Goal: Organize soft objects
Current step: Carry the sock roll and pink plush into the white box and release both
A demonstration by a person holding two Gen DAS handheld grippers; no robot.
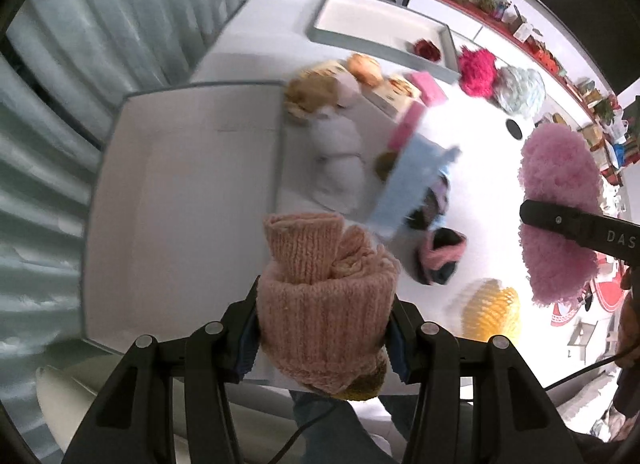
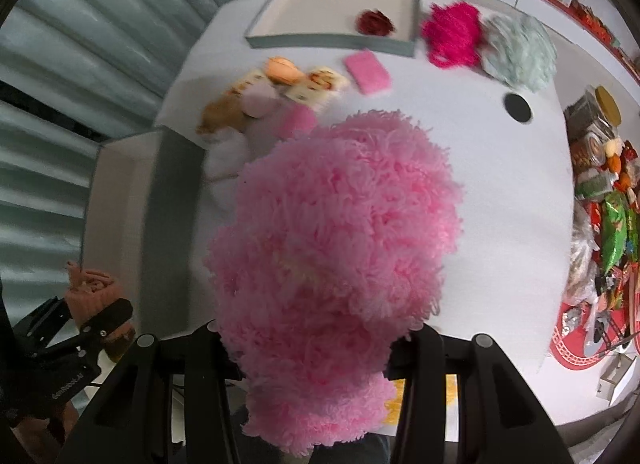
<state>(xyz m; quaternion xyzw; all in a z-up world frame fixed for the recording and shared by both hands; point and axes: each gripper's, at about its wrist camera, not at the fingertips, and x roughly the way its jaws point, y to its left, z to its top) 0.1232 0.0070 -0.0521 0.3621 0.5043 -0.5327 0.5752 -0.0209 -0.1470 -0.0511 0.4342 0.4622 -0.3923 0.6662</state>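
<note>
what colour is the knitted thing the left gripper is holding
Peach pink: the knitted roll, clearest in the left wrist view.

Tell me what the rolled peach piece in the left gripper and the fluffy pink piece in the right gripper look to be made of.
Peach roll: looks like knitted yarn, probably wool or acrylic; ribbed stitch rows and a matte, slightly fuzzy surface show.
Fluffy pink piece: looks like shaggy loop or chenille-type yarn, likely synthetic; dense curly strands stand out all over, and no base fabric is visible. Exact fibre cannot be told for either.
</note>
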